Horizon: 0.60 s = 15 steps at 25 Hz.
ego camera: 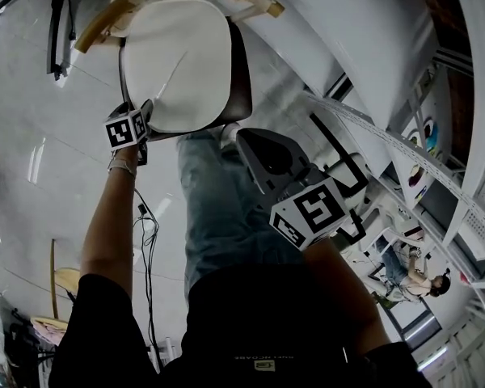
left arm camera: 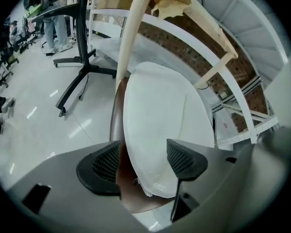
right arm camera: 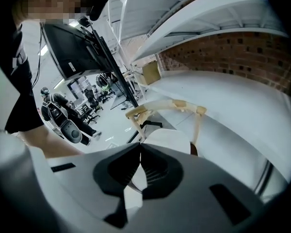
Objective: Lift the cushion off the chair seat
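The white cushion (left arm camera: 160, 125) lay on the brown chair seat (left arm camera: 136, 198); it looked soft, light and floppy, best pinched at its near edge. The left gripper (left arm camera: 144, 152) stood wide astride that edge (pads not pressing); the right gripper (right arm camera: 139, 149) was closed, empty, clear of the seat. Any ties beneath were hidden.

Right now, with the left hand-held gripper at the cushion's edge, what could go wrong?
The left hand-held gripper is open, straddling the white cushion and the brown seat rim; closing may clamp both.
The right hand-held gripper is shut, off the chair; a one-edge lift may let the cushion sag or slip.
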Available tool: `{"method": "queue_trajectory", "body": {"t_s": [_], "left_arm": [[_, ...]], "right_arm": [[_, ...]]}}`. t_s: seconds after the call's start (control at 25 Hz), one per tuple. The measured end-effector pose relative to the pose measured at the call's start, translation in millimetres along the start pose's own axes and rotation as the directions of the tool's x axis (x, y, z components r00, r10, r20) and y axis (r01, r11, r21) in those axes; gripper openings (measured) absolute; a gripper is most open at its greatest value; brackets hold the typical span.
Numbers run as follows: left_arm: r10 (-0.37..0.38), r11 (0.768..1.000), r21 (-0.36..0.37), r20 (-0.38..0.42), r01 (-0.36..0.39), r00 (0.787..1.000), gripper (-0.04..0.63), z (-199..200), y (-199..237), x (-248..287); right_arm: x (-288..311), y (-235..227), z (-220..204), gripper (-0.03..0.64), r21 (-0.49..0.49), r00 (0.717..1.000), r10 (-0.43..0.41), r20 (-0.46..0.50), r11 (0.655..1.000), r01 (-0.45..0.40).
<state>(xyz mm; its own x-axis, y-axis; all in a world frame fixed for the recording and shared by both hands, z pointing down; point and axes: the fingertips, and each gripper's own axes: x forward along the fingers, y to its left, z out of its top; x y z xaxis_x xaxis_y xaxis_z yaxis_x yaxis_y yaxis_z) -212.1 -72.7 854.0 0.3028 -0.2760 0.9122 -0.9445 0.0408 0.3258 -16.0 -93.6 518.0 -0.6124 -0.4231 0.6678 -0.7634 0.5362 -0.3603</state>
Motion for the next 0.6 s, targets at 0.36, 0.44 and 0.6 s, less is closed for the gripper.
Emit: {"method": "queue_trajectory", "body": {"t_s": [0.36,0.44,0.6], "left_arm": [[-0.008,1.0,-0.004,-0.023,0.007,1.0,0.296,-7,1,20],[-0.015,1.0,-0.005,-0.016,0.015,1.0,0.296,-7,1,20],[-0.004,1.0,-0.004,-0.004,0.004,1.0,0.295,-7,1,20]], "right_arm": [[1,-11,-8,0.011,0.045,1.0,-0.026,-0.014,0.999,0.026],[2,-12,-7,0.011,0.057,1.0,-0.026,-0.009,0.998,0.027],[3,-14,-6,0.011,0.079,0.999,-0.032,-0.007,0.996,0.032]]}}
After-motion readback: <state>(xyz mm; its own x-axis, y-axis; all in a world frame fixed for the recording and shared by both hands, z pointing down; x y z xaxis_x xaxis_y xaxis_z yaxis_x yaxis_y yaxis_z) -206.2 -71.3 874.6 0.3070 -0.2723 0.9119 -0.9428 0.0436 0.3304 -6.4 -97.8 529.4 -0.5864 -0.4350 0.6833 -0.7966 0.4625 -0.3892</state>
